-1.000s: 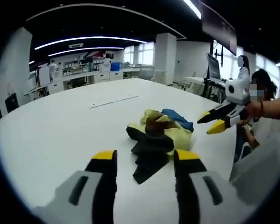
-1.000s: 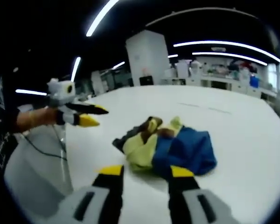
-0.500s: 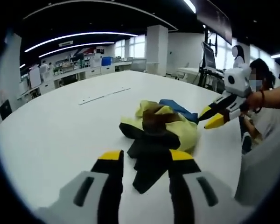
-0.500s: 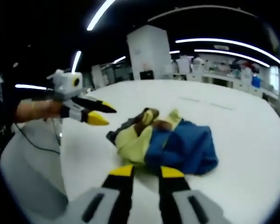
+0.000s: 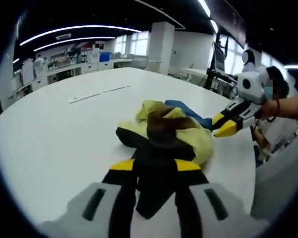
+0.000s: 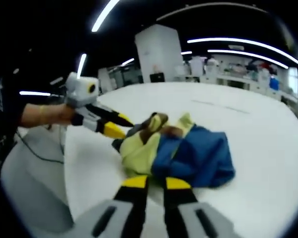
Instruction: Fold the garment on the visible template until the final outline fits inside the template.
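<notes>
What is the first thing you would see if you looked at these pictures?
A crumpled garment in yellow, blue, brown and black, bunched in a heap in the middle of a big white table. Next, the yellow-tipped claws closing in on it from two sides: the left claw straddles its black end, while the right claw reaches its near edge where yellow meets blue. A thin pale strip lies on the table beyond the garment.

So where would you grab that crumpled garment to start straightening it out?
Probably by its loose edges. The garment lies bunched on the white table, so the middle is all layers. The left gripper is at the black flap trailing toward it; the right gripper faces the blue edge.
</notes>
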A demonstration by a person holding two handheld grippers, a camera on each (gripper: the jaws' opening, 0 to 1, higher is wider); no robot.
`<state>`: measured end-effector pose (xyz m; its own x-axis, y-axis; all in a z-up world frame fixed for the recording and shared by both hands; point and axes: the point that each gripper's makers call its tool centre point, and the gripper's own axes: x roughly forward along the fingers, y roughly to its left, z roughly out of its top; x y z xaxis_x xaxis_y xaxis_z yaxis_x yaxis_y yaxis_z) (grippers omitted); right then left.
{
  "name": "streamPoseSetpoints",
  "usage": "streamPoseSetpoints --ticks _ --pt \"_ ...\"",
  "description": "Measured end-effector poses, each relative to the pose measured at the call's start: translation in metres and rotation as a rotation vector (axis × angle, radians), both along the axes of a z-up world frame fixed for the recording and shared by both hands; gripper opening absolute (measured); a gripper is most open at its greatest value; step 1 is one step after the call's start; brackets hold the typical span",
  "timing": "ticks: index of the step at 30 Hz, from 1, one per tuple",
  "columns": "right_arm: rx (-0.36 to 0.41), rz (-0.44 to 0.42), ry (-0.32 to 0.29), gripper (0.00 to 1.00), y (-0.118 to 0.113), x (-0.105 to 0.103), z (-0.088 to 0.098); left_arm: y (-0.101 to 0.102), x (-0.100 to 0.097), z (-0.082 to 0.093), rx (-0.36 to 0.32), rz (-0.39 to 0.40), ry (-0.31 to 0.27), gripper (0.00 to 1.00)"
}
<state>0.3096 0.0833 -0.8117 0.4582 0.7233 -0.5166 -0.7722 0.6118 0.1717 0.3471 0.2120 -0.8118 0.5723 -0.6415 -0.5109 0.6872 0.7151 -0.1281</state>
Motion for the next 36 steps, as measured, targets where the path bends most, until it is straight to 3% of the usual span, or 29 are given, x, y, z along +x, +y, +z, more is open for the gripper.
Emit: streamPoseSetpoints --ticks 2,4,10,14,18,22,31,36 --pt "0.001 -0.002 0.004 0.06 0.0 0.001 -0.001 -0.003 0.001 -0.003 -0.006 -0.01 0.016 0.25" --pt "-0.001 -0.014 0.01 0.04 0.001 0.003 -0.002 -0.011 -0.005 -0.008 -0.021 -0.041 0.069 0.23" --pt "-0.014 -0.031 0.02 0.0 0.001 0.005 -0.004 -0.013 -0.004 -0.014 0.013 -0.056 0.056 0.2" --pt "-0.004 -0.041 0.023 0.0 0.001 0.005 -0.002 -0.006 -0.002 -0.014 0.009 -0.024 0.057 0.14" --pt "0.013 -0.056 0.039 0.0 -0.002 0.005 0.001 -0.001 -0.002 -0.009 -0.018 0.019 0.058 0.0" --pt "0.047 -0.076 0.05 0.0 -0.003 0.003 0.008 -0.004 -0.005 0.001 -0.028 0.019 0.055 0.0" --pt "0.062 -0.097 0.0 0.0 -0.015 0.004 0.039 0.0 -0.018 0.022 0.03 -0.006 -0.034 0.0" --pt "0.081 -0.153 -0.028 0.0 -0.028 0.014 0.057 0.012 -0.017 0.036 0.036 0.031 -0.079 0.0"
